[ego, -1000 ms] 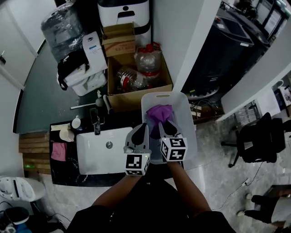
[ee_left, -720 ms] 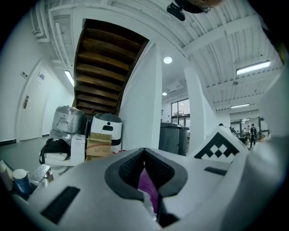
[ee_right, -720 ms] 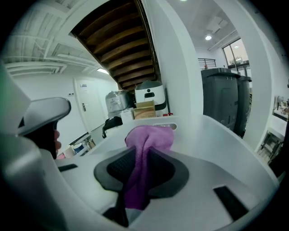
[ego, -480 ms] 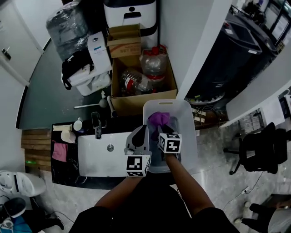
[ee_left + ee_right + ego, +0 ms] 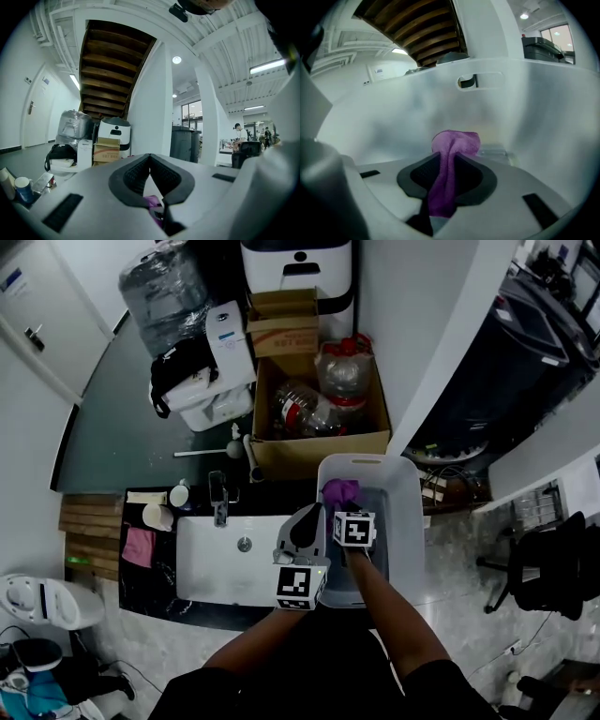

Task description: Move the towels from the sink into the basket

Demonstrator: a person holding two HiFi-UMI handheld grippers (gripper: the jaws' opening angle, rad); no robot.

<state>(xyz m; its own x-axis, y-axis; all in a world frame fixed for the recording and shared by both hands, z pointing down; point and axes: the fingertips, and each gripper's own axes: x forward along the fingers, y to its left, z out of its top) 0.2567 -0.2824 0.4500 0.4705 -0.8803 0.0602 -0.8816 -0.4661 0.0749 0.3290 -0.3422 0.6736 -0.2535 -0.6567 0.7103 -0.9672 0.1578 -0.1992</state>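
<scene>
A purple towel (image 5: pixel 340 491) hangs inside the white basket (image 5: pixel 409 521), which stands to the right of the white sink (image 5: pixel 211 563). My right gripper (image 5: pixel 345 508) is lowered into the basket and is shut on that towel. In the right gripper view the towel (image 5: pixel 454 143) runs up between the dark pads (image 5: pixel 476 180) of my right gripper (image 5: pixel 450 161), with the basket wall (image 5: pixel 511 103) close ahead. My left gripper (image 5: pixel 308 513) hovers over the sink's right edge, beside the basket. In its own view the left gripper (image 5: pixel 150 157) is shut with nothing held.
On the dark counter left of the sink lie a pink cloth (image 5: pixel 139 547) and cups (image 5: pixel 157 516); a faucet (image 5: pixel 220 498) stands behind the basin. A cardboard box of bottles (image 5: pixel 319 418) sits on the floor beyond the basket. An office chair (image 5: pixel 544 568) stands at the right.
My right gripper has sunk deeper into the basket with the purple towel, which now shows smaller. The left gripper has stayed by the sink's right edge.
</scene>
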